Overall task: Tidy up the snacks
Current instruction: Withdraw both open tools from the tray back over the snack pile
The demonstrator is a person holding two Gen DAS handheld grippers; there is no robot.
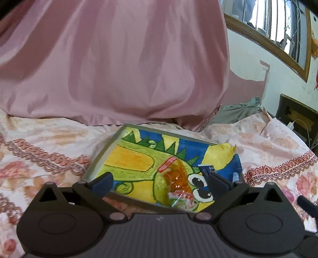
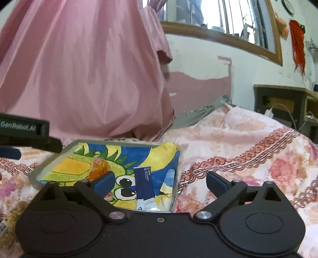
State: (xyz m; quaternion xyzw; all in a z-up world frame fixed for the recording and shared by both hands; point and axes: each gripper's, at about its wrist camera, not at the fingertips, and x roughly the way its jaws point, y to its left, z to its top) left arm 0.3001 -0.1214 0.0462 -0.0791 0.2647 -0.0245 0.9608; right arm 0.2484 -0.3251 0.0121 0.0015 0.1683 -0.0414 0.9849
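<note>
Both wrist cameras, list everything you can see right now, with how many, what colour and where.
Tray: one, grey rim, cartoon picture in yellow, green and blue inside; lying on the bed, centre.
Orange snack wrapper: one, clear orange with red end; in the tray, left of the blue packet.
Dark blue packet: one, navy with white end; in the tray, right part.
Bedspread: one, pale pink with floral and lace pattern; under everything.
Pink curtain: one; behind the tray.
Window: one, wooden frame with bars; upper right.
Dark cabinet: one; far right, white cable on it.
Orange hanging thing: one; on the wall.
Left gripper: black, blue pads, open.
Right gripper: same colours, open.
</note>
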